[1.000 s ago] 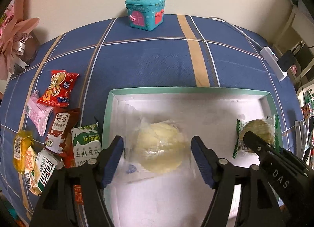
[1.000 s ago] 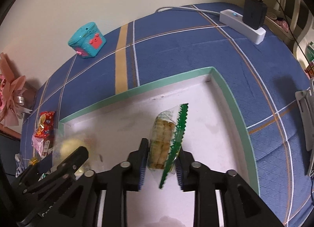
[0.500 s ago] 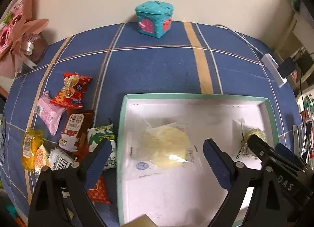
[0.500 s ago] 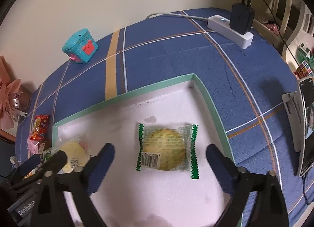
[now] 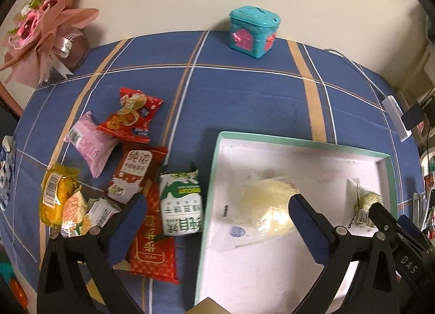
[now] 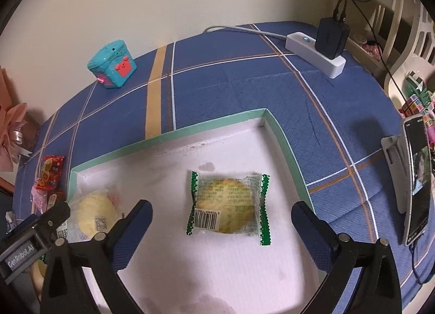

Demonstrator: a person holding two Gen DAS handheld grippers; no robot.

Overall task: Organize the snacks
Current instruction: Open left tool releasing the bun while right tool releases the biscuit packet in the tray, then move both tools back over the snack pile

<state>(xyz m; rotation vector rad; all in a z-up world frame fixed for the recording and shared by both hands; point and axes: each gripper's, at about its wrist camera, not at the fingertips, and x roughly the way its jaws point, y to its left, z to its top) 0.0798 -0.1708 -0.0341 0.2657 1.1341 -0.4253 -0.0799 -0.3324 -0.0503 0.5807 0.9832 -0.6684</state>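
A white tray with a mint-green rim (image 5: pixel 299 140) (image 6: pixel 190 130) lies on the blue plaid cloth. In it are a pale round cake in clear wrap (image 5: pixel 269 202) (image 6: pixel 95 214) and a green-edged biscuit pack (image 6: pixel 227 202) (image 5: pixel 367 202), lying flat. My left gripper (image 5: pixel 216 201) hovers over the tray's left rim, its jaws opening, nothing pressed between them. My right gripper (image 6: pixel 221 206) stands open above the biscuit pack without touching it. Left of the tray lie several loose snacks: a green-white biscuit pack (image 5: pixel 180 205), a red pack (image 5: pixel 151 246), a pink one (image 5: pixel 89 145).
A teal toy house (image 5: pixel 254 31) (image 6: pixel 112 64) stands at the back by the wall. A pink bouquet (image 5: pixel 40 34) fills the back left corner. A white power strip with a charger (image 6: pixel 315 53) and a phone on a stand (image 6: pixel 416 186) sit to the right.
The right gripper opened and let go of the green-edged biscuit pack, which now lies flat in the tray. The left gripper opened wider and drew back leftward from the round cake.
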